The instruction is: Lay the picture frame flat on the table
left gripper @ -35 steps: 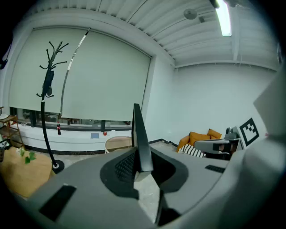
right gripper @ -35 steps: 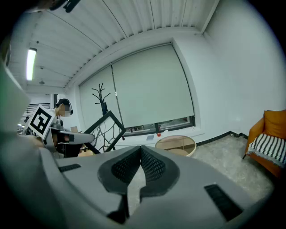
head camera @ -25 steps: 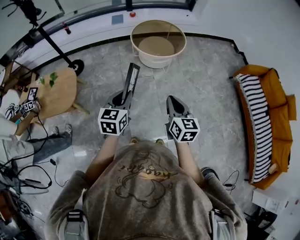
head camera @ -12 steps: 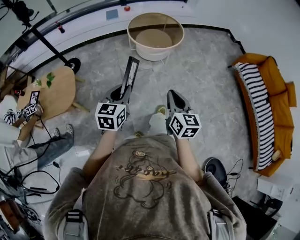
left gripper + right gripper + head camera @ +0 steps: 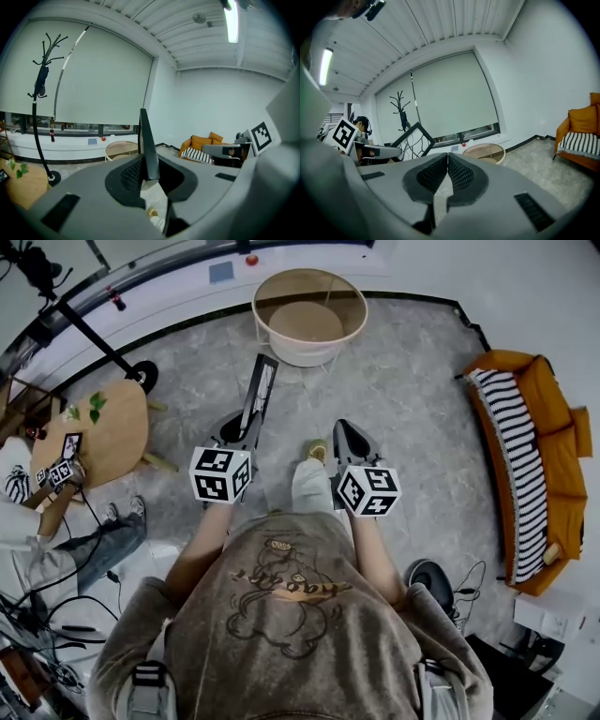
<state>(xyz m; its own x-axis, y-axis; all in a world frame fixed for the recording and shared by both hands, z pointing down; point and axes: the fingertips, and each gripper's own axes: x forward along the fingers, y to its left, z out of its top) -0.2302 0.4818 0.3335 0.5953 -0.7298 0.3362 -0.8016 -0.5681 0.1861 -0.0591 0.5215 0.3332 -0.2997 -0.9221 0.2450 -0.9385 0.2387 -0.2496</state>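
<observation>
Forward between the grippers steps one leg (image 5: pixel 309 486) that a second ago was tucked back. Left gripper (image 5: pixel 240 431) pinches the black picture frame (image 5: pixel 260 395) on edge in the air above grey marble floor (image 5: pixel 412 399), short of the round table (image 5: pixel 309 354). Right gripper (image 5: pixel 345 435) is closed and empty. An orange sofa (image 5: pixel 553 427) stands on the right.
</observation>
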